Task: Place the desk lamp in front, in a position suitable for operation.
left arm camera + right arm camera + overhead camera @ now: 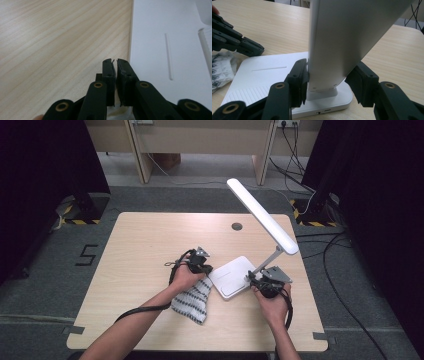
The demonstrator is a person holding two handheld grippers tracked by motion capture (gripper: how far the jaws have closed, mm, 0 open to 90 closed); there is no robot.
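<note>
white plastic makes up the desk lamp [239, 276], which is stood on the near right part of the pale wooden desk [145, 240]. its flat, roughly square base is laid on the desk top, and a short arm [266, 261] is raised from the base's right edge. from that arm the long lamp head [262, 215] is carried up and away; in the high view its long axis is run from near right to far left, with the free end pointed toward the far side of the desk and tilted upward. one lamp is counted.

one cloth [192, 299], white with dark stripes, is laid crumpled just to the left of the base, touching or nearly touching its corner, partly under the left hand.

two grippers are counted. the left gripper [114, 62] is held at the base's left edge with its jaws closed almost together; whether a fold of the cloth is pinched between them cannot be told. the right gripper [329, 77] is placed around the foot of the lamp arm, above the base: the left pad is pressed against the arm, while a narrow gap is seen at the right pad, so no firm clamp is made.
</note>
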